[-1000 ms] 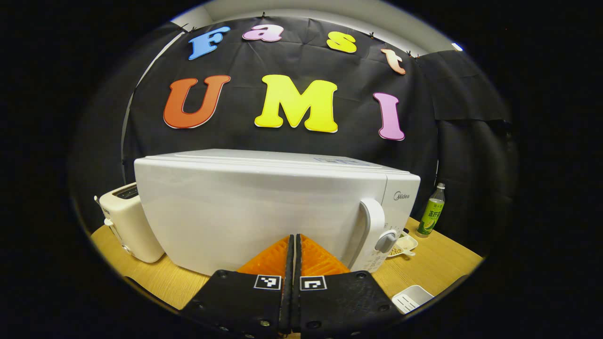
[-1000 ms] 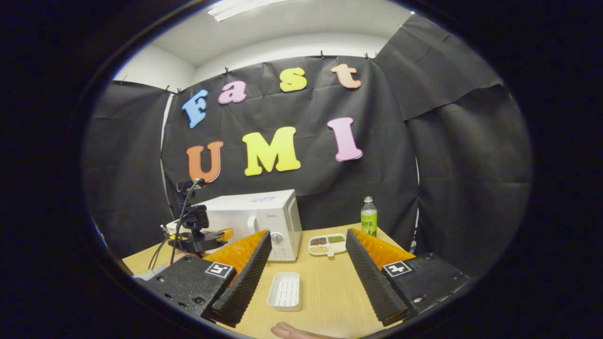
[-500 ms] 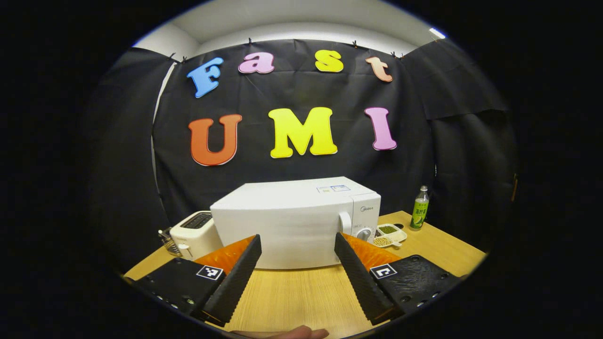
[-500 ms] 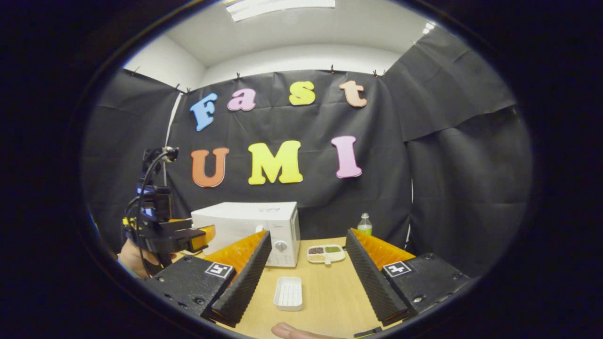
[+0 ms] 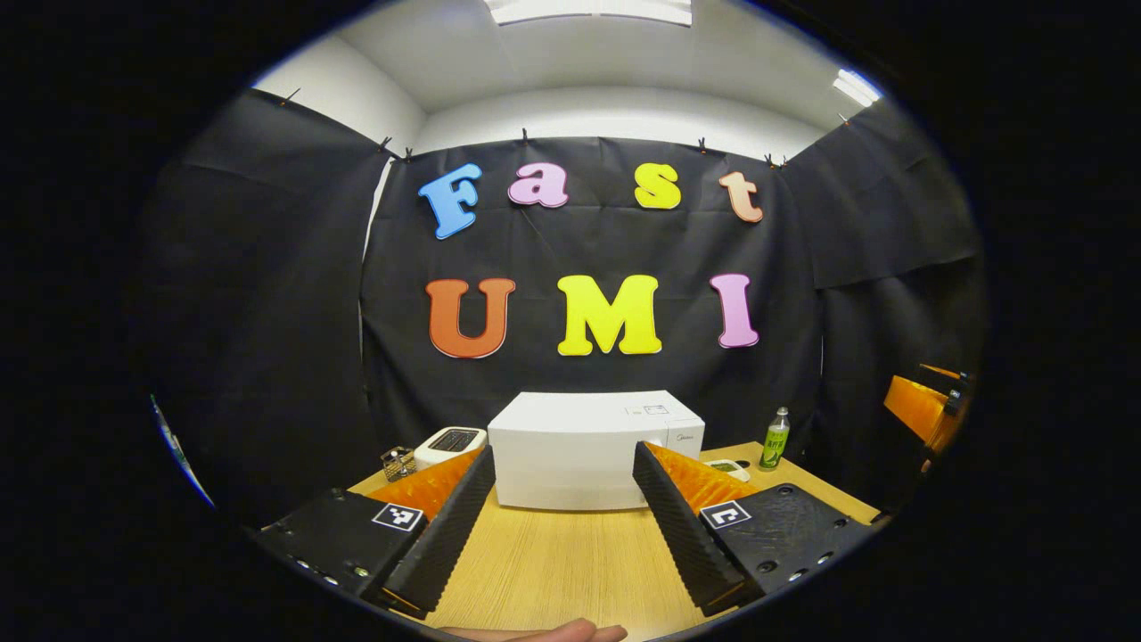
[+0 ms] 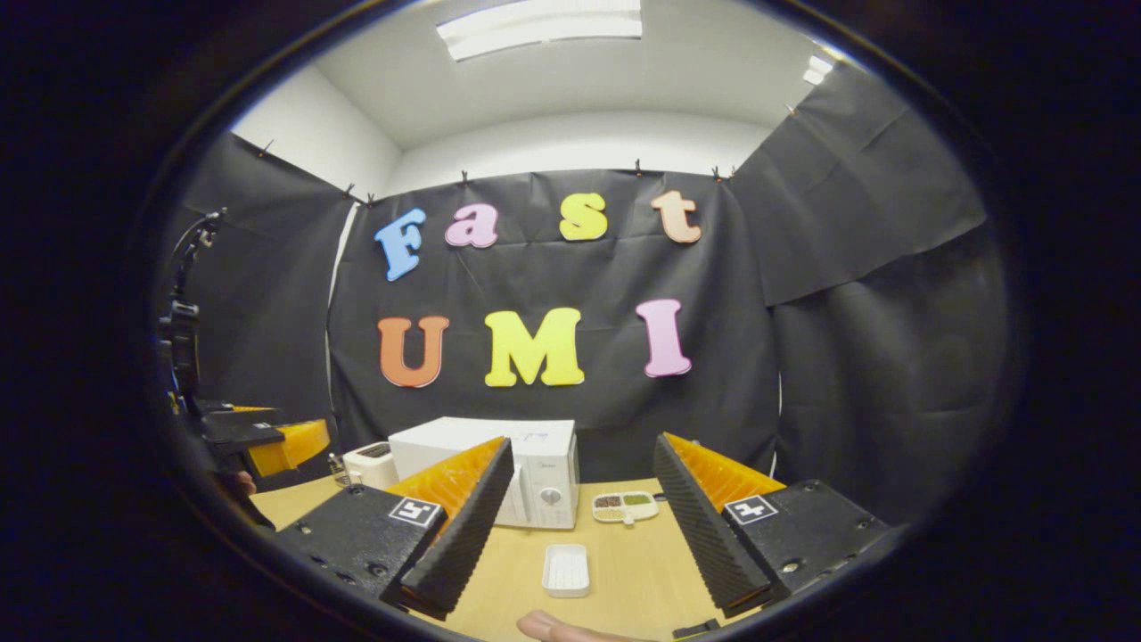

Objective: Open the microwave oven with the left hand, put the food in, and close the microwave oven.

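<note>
1. Microwave oven (image 5: 588, 450) stands at the back of the wooden table (image 5: 562, 562), door shut, long axis across the left gripper view.
2. Left gripper (image 5: 563, 526): fingers spread wide, holding nothing. The oven lies straight ahead between the fingers, well apart from the tips.
3. Right gripper (image 6: 579, 530): also wide, empty. In its view the oven (image 6: 508, 468) sits ahead and to the left, control side facing it.
4. Food: divided dish (image 6: 626, 506) just beside the oven's control end; white tray (image 6: 566, 569) nearer on the table.
5. Judgement: left gripper faces the door more squarely; door edge not discernible from here, so approach forward, then to the control side.
</note>
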Available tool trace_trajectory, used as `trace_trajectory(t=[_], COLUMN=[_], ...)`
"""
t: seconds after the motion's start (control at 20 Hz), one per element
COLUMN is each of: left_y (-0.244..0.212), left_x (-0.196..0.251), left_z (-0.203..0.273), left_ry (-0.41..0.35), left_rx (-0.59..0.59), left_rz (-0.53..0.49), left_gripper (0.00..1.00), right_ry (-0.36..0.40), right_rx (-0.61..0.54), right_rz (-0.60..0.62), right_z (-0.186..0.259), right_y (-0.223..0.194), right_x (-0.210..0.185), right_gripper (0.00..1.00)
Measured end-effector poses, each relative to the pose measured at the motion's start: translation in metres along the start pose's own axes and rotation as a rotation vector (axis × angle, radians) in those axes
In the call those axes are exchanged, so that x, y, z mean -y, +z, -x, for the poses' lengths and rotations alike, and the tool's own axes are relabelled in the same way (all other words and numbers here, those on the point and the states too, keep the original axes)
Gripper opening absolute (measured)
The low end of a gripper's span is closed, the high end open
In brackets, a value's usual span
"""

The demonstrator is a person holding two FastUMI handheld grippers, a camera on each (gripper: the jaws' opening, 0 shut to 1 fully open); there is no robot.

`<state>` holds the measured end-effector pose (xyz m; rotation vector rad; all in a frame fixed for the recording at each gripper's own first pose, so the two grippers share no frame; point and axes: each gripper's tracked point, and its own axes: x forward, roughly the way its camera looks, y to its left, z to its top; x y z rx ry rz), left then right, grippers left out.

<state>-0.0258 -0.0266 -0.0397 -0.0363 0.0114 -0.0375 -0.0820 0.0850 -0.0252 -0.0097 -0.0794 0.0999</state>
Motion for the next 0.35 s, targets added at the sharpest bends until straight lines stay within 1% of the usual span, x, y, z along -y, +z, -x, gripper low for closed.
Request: trace_trajectory(t=[0.1,0.15,0.2,0.25,0.35], left_y=[0.002,-0.002,-0.006,-0.010,-0.010], left_x=[-0.020,-0.026,-0.024,-0.024,-0.025], left_z=[0.013,0.018,0.025,0.029,0.033], left_ry=[0.057,0.071,0.068,0.064,0.054], left_rx=[0.011,0.012,0.010,0.003,0.009], left_rz=[-0.011,-0.009,-0.004,0.001,-0.002], left_gripper=[0.97,0.96,0.96,0.95,0.95], right_ry=[0.006,0.009,0.010,0.016,0.022], right_rx=[0.043,0.046,0.042,0.043,0.040], right_rz=[-0.005,-0.005,-0.005,-0.008,-0.021], right_z=[0.003,0.004,0.004,0.004,0.003], right_y=[0.010,0.009,0.004,0.002,-0.001], right_x=[-0.002,-0.003,-0.002,-0.004,-0.007], right_gripper=[1.00,1.00,1.00,0.91,0.91])
